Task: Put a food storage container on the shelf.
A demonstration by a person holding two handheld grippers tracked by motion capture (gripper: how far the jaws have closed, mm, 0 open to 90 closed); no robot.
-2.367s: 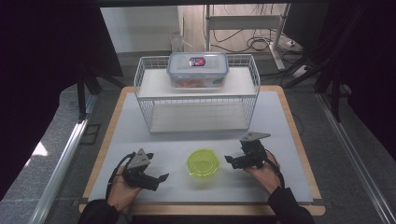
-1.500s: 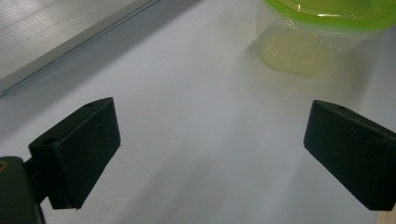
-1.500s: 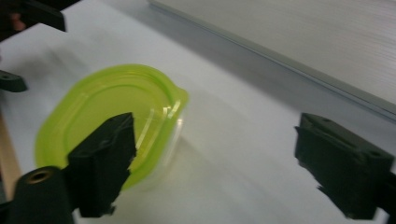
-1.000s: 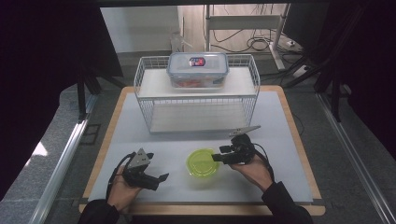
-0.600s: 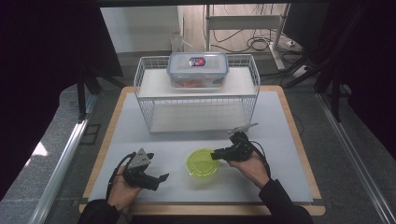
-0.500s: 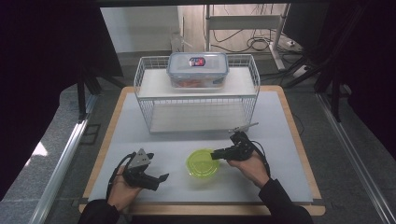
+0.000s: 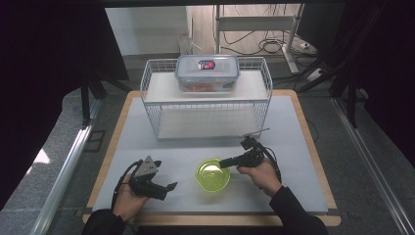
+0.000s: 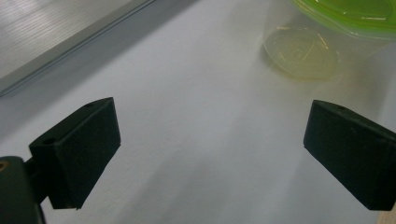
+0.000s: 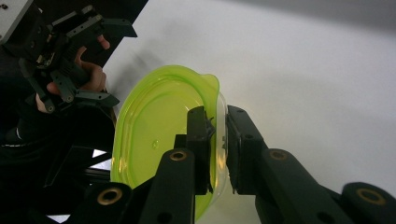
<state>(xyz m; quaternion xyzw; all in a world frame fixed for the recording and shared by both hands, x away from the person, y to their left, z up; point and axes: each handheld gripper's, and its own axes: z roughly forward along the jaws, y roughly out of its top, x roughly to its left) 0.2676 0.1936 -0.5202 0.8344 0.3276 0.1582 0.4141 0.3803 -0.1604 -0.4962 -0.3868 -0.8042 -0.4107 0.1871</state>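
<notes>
A round clear tub with a lime-green lid [image 7: 213, 174] stands on the white mat near the front edge. My right gripper [image 7: 226, 162] reaches it from the right. In the right gripper view the lid's rim [image 9: 159, 135] lies between the pads of my right gripper [image 9: 216, 126]. These jaws have just been closing and now pinch the rim, one pad over the lid and one outside. My left gripper [image 7: 166, 190] rests left of the tub, open, with bare mat between the jaws of this gripper [image 8: 210, 154]. The tub [image 8: 303, 51] lies ahead of it.
A white wire rack [image 7: 205, 107] stands at the back of the mat, with a clear lidded food box [image 7: 207, 73] on its top shelf. The wooden board's edge [image 7: 210, 218] runs along the front, and a metal rail [image 7: 63, 171] runs along the left.
My right gripper moved left from beside the tub onto its rim, and its jaws narrowed around the rim. The left gripper and the tub kept their places.
</notes>
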